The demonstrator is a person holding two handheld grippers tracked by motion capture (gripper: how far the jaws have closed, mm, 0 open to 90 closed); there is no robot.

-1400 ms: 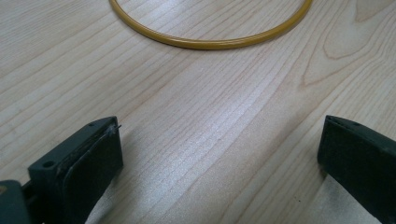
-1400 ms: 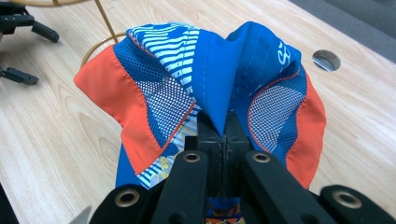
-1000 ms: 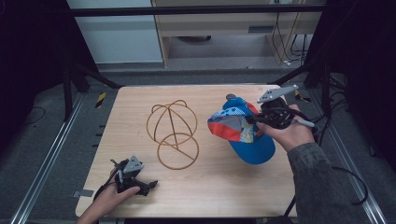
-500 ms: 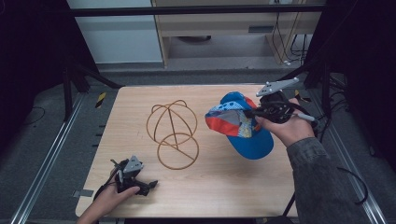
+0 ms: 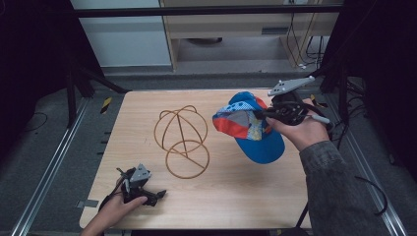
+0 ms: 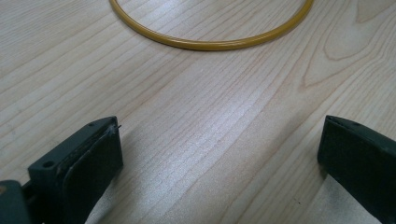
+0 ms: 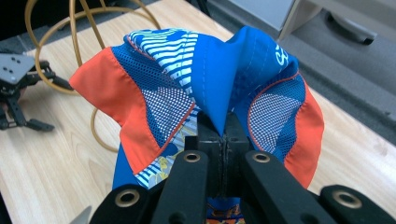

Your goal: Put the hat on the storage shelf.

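Cap (image 5: 251, 129) held above the desk (image 5: 226, 196), right of the wire stand (image 5: 182, 142), pinched in the right claw (image 5: 263, 114); jaws clenched on a fold of blue crown cloth (image 7: 217, 93). Judged light and soft: mesh panels sag, the crown collapses, only the brim looks stiff. A firmer hold would be had at the brim or the band. Left claw (image 5: 147, 194) rests on the desk, released, nothing between its jaws. The cap's inside and back strap are hidden; the stand's top is cut off in the left gripper view.
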